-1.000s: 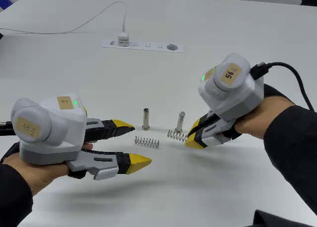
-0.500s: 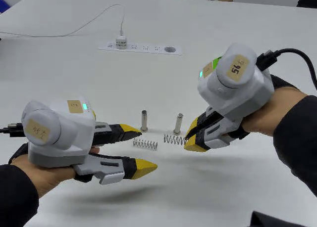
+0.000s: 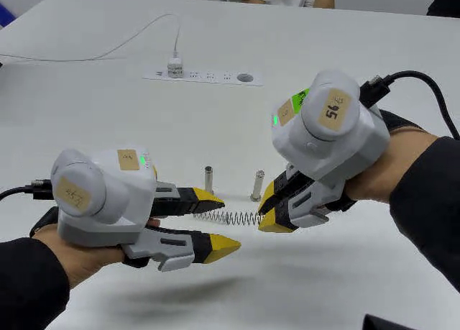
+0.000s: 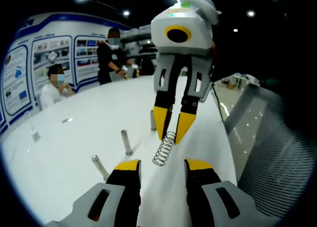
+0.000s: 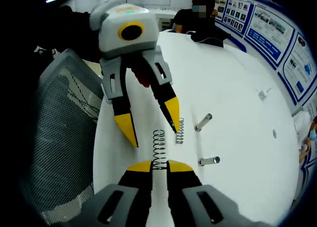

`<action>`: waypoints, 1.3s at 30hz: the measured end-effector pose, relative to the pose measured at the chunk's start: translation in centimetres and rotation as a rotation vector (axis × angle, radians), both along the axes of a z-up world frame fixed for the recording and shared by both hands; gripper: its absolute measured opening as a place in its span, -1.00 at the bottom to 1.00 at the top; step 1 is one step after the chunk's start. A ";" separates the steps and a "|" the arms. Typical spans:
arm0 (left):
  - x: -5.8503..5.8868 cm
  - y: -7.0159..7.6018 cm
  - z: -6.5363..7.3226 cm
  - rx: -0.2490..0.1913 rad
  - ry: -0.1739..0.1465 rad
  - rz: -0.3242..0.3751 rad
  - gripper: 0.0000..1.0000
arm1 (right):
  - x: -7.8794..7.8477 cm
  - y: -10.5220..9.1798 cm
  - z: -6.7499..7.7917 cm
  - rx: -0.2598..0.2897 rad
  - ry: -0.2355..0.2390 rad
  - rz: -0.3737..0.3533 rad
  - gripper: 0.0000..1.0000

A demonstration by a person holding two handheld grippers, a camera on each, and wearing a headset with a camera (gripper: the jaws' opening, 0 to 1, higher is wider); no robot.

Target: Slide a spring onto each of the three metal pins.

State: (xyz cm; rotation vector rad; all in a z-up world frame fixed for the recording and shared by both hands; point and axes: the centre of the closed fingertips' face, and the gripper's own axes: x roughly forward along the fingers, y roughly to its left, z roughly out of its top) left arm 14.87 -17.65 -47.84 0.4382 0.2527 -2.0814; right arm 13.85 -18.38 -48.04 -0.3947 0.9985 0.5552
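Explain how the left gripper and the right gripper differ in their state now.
The left gripper has its jaws wide apart and holds nothing; the right gripper has its jaws shut on one end of a spring. The left gripper lies about level over the table; the right gripper tilts down toward it. Both have yellow jaw tips and face each other.

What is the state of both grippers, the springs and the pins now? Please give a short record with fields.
Right gripper: jaws shut on one end of the held spring
Left gripper: jaws open, holding nothing, facing the right gripper
Loose spring: lying on the table beside the left gripper's jaws
First pin: upright, bare
Second pin: upright, bare, nearer the right gripper
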 end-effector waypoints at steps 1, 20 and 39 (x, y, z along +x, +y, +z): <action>-0.1 -0.1 0.0 -0.002 0.001 -0.003 -0.32 | 0.0 0.1 0.1 0.001 -0.002 0.004 -0.76; -0.5 -0.1 -0.1 -0.020 -0.025 -0.039 -0.70 | -0.2 0.4 -0.3 -0.030 0.007 0.059 -0.76; -0.5 0.0 -0.5 -0.015 -0.039 -0.042 -0.76 | 0.3 1.4 1.6 0.018 -0.039 0.066 -0.76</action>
